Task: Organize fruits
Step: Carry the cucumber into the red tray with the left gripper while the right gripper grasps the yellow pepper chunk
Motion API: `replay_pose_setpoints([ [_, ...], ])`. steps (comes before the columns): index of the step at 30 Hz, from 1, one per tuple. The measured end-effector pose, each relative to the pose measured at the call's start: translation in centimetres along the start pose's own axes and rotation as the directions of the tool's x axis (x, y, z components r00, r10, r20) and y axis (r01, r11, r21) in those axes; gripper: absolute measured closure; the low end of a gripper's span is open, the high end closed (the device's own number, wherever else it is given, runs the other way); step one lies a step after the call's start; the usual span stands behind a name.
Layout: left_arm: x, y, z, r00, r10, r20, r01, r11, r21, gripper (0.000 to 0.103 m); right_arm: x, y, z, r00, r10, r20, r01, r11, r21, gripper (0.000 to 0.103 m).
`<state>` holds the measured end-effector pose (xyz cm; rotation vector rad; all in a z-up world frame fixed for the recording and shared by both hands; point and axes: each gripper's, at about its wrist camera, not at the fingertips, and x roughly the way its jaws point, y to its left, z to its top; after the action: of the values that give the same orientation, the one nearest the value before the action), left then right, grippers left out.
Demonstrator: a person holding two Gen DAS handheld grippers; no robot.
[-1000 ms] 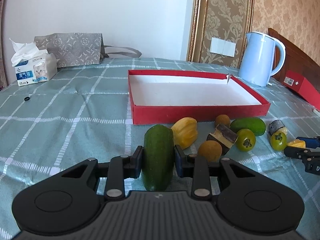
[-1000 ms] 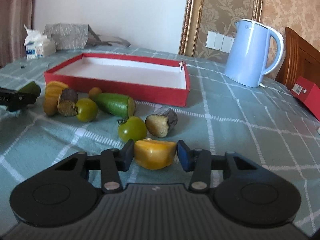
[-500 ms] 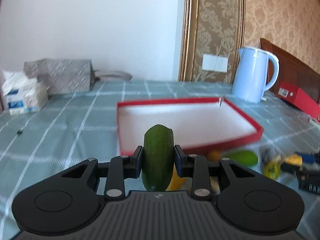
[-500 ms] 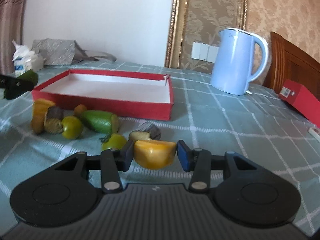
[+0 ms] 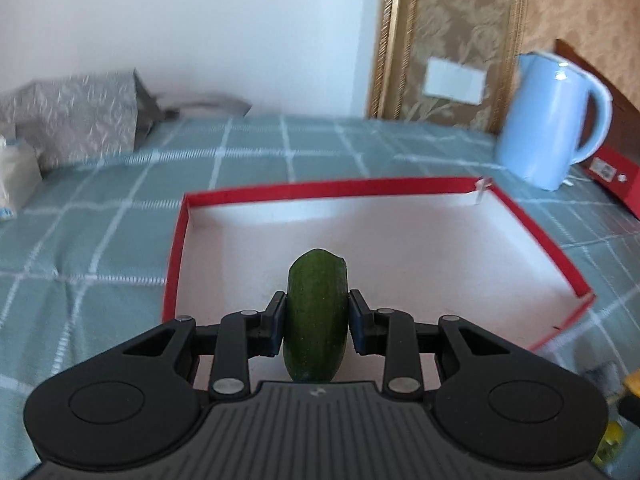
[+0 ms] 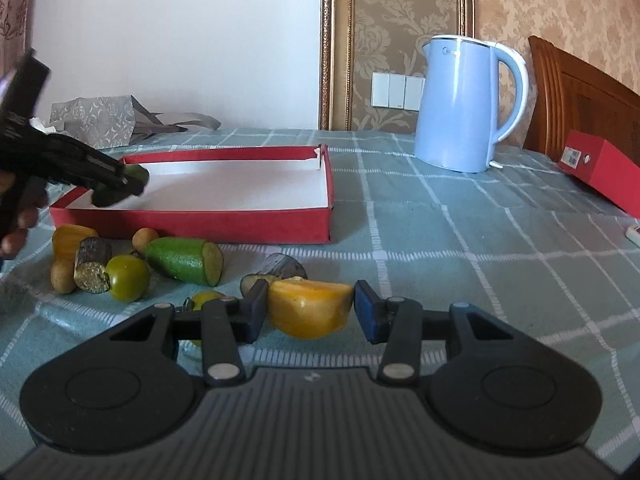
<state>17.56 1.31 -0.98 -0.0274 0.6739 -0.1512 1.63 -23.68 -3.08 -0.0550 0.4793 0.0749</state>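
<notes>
Above the near left part of the red box (image 5: 532, 222), whose inside is white, a dark green cucumber piece (image 5: 315, 316) is clamped upright between the pads of the left gripper (image 5: 316, 322), its jaws drawn narrow against the two sides of the piece. In the right wrist view the same gripper (image 6: 132, 178) is seen over the box's left end, with the piece raised clear of the white floor. A yellow pepper piece (image 6: 308, 307) is gripped between the pads of the right gripper (image 6: 308, 312), the jaws set moderately apart around it and held above the checked tablecloth (image 6: 460, 264). On the cloth in front of the box are left a cut green fruit piece (image 6: 184, 261), a green tomato (image 6: 128, 278), a dark-skinned cut chunk (image 6: 93, 265), a yellow pepper (image 6: 70, 240) and two small brown round fruits (image 6: 145, 237). A second dark chunk (image 6: 280, 268) lies just beyond the right gripper. A light blue kettle (image 6: 464, 104) stands well behind, to the right of the box
</notes>
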Motion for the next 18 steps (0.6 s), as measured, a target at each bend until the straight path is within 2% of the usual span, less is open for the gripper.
replay_pose_setpoints([
  [2, 0.7, 0.3, -0.2, 1.0, 0.019, -0.021, -0.018, 1.0, 0.009, 0.071, 0.1, 0.0, 0.0, 1.0, 0.003, 0.0, -0.003, 1.0, 0.001, 0.059],
  [4, 0.5, 0.4, -0.5, 0.999, 0.032, 0.008, -0.032, 0.999, 0.007, 0.071, 0.2, 0.0, 0.1, 1.0, 0.007, -0.003, -0.007, 1.0, 0.0, 0.059],
  [5, 0.3, 0.4, -0.4, 0.999, 0.044, 0.023, -0.044, 0.999, 0.016, 0.067, 0.2, 0.0, 0.1, 1.0, 0.009, -0.004, -0.009, 1.0, 0.0, 0.059],
  [6, -0.1, 0.4, -0.5, 0.997, 0.059, 0.048, -0.06, 0.998, 0.024, 0.053, 0.2, 0.0, 0.1, 1.0, 0.01, -0.004, -0.01, 1.0, 0.002, 0.059],
  [7, -0.5, 0.5, -0.5, 0.994, 0.074, 0.078, -0.076, 0.997, 0.026, 0.043, 0.3, 0.0, 0.1, 1.0, 0.012, -0.005, -0.011, 1.0, 0.004, 0.059],
  [8, -1.1, 0.5, -0.5, 0.988, 0.096, 0.118, -0.099, 0.995, 0.02, 0.027, 0.3, 0.0, 0.1, 1.0, 0.011, -0.007, -0.011, 1.0, 0.007, 0.059],
  [9, -1.8, 0.6, -0.7, 0.981, 0.119, 0.155, -0.122, 0.992, 0.01, 0.021, 0.3, -0.1, 0.1, 1.0, 0.01, -0.009, -0.01, 1.0, 0.01, 0.059],
  [14, -5.1, 0.8, -1.9, 0.945, 0.189, 0.269, -0.189, 0.982, -0.027, 0.021, 0.4, 0.0, 0.1, 1.0, 0.005, -0.011, -0.004, 1.0, 0.009, 0.059],
  [18, -7.9, 1.0, -4.3, 0.938, 0.153, 0.312, -0.135, 0.988, -0.081, 0.02, 0.2, 0.1, 0.0, 1.0, 0.001, 0.002, -0.001, 1.0, 0.004, 0.059],
])
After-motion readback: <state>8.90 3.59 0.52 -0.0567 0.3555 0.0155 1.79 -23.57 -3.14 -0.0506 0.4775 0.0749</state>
